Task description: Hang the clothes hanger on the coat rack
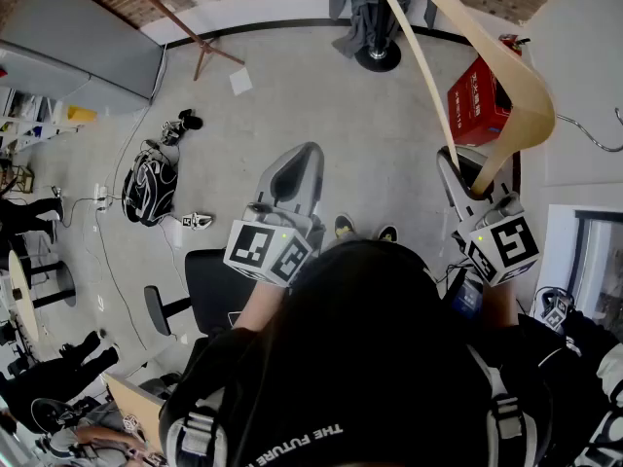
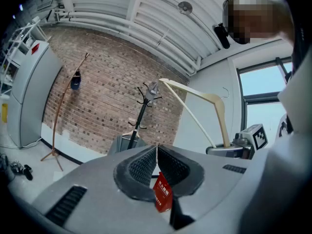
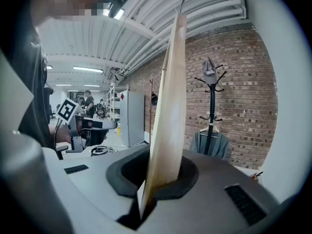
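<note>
A pale wooden clothes hanger (image 1: 506,86) rises from my right gripper (image 1: 467,178), which is shut on one end of its arm. In the right gripper view the hanger (image 3: 168,106) stands upright between the pads of that gripper (image 3: 161,172). Its metal hook (image 1: 594,134) points right. The black coat rack (image 3: 211,106) stands ahead against the brick wall, with a cap on top and a grey garment (image 3: 210,145) on it. Its round base (image 1: 378,54) shows on the floor. My left gripper (image 1: 304,159) is shut and holds nothing; its jaws (image 2: 156,152) point at the coat rack (image 2: 145,108).
A red box (image 1: 479,103) lies on the floor near the rack's base. A backpack (image 1: 148,188) and cables lie at the left. A grey cabinet (image 2: 27,96) and a leaning wooden stand (image 2: 61,116) are along the brick wall. A white wall is close on the right.
</note>
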Demonstrator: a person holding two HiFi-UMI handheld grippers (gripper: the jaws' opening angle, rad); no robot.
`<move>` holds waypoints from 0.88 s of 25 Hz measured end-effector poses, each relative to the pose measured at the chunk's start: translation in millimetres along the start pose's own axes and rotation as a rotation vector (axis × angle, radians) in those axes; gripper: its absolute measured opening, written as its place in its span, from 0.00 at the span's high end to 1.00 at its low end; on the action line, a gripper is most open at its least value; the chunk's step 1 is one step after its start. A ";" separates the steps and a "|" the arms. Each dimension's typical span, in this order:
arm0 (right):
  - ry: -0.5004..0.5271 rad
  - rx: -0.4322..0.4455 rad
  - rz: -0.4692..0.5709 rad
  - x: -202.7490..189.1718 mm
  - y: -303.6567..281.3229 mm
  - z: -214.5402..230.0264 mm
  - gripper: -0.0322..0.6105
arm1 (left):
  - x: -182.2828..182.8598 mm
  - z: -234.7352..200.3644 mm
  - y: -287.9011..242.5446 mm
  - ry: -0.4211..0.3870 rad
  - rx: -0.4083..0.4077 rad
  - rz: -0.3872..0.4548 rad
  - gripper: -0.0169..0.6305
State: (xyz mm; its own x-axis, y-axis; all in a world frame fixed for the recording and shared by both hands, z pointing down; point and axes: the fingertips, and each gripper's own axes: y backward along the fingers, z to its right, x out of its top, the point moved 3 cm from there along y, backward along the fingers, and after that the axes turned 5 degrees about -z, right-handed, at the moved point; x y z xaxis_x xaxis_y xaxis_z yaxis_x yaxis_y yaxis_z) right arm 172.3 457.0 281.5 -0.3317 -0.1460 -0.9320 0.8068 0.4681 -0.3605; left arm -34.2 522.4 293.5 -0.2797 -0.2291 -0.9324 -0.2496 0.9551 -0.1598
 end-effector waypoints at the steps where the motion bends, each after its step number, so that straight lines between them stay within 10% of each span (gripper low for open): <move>1: 0.000 -0.001 -0.002 -0.8 -0.7 0.4 0.90 | -0.8 -1.0 -0.2 0.001 -0.001 0.004 0.93; 22: -0.004 0.002 -0.022 17.4 -52.3 -40.4 0.90 | 9.7 -72.2 28.6 0.064 0.006 0.030 0.93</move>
State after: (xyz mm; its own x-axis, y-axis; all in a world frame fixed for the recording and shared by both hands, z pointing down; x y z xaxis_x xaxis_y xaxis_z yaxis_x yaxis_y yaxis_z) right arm 104.6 465.2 285.7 -0.3474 -0.1593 -0.9241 0.8003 0.4632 -0.3807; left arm -111.0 533.9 303.3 -0.3455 -0.2116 -0.9142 -0.2347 0.9628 -0.1341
